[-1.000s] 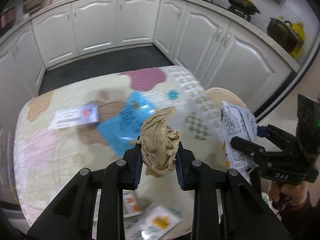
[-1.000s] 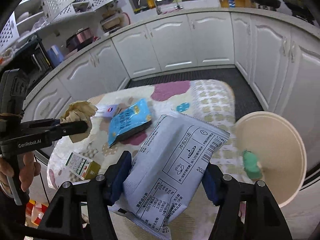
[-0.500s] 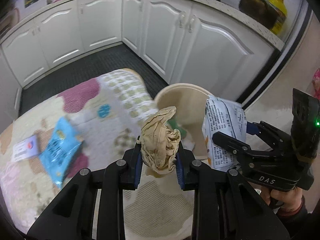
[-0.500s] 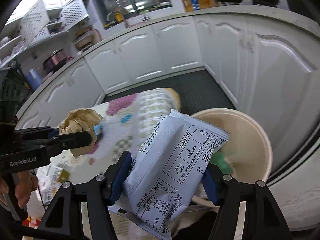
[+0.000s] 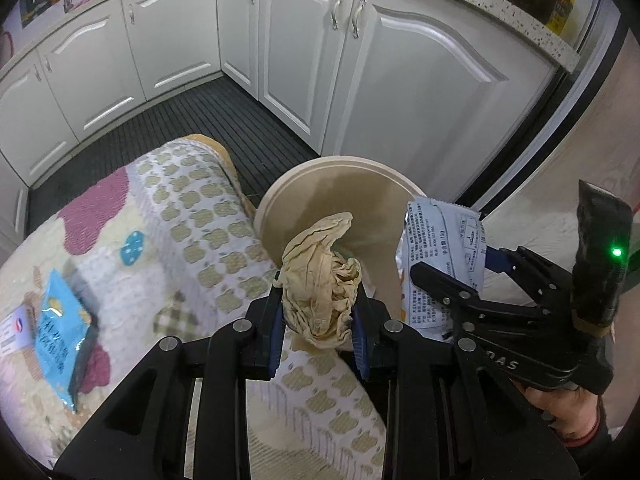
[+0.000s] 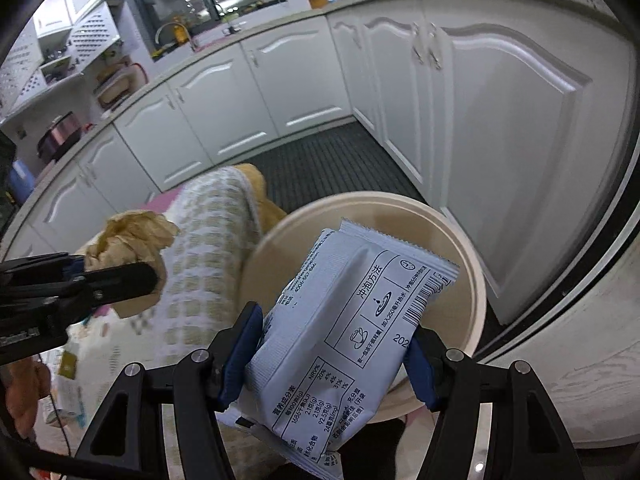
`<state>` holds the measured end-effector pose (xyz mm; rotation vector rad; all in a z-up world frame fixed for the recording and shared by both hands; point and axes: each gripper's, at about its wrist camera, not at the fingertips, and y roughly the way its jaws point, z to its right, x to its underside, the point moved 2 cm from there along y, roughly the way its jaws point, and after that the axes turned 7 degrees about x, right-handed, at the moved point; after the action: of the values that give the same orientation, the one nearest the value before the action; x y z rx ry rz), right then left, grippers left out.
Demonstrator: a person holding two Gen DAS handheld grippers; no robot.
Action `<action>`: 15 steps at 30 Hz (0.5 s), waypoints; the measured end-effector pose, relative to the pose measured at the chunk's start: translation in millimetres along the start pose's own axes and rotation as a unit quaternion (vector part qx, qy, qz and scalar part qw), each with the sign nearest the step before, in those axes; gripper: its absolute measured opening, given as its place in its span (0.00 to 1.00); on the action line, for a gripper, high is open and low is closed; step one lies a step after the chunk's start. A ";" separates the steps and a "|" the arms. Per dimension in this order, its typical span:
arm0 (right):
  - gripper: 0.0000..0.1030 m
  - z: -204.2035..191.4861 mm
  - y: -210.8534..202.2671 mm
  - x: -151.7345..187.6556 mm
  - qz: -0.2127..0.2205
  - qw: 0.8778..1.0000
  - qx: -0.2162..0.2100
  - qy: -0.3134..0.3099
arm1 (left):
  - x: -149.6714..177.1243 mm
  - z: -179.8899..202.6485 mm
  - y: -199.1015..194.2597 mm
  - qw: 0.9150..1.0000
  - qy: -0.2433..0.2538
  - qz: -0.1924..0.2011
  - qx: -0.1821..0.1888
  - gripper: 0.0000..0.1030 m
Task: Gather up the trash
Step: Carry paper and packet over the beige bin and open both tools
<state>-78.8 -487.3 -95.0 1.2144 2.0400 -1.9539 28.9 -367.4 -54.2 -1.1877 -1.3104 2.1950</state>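
Grippers hang over a beige bin point(image 5: 280, 204) beside the table's point(image 5: 192, 216) corner, left gripper point(image 5: 318, 320) pinching crumpled paper point(image 5: 320, 284), right gripper point(image 6: 336, 360) pinching a white packet point(image 6: 352, 328).

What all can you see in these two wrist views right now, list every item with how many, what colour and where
crumpled paper wad: one, tan, clamped in the left claw by the bin's rim
printed packet: one, pale blue-white, clamped in the right claw above the bin
bin: one, beige, round, on the floor beside the table
blue snack packet: one, on the table
small white card: one, beside the blue packet
tablecloth: one, cream with checks and maroon patches
cabinets: several, white, behind
left claw: black, blue pads
right claw: black, blue pads
hand: one, holding the right claw's handle
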 end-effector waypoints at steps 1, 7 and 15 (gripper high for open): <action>0.63 3.2 3.3 0.0 -0.003 1.000 0.001 0.004 | -0.9 0.7 4.5 1.000 -0.001 -0.001 0.001 0.25; 0.77 8.9 17.0 -4.7 -0.008 0.999 0.032 -0.004 | -5.9 2.2 24.3 1.000 -0.008 -0.006 0.010 0.40; 0.79 26.0 17.6 1.8 -0.017 0.999 0.038 0.028 | -2.9 -7.5 27.3 0.999 -0.037 -0.012 0.008 0.55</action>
<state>-81.9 -511.1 -115.4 1.2719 2.0440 -2.0541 40.2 -379.3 -77.4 -1.0894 -1.3256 2.2490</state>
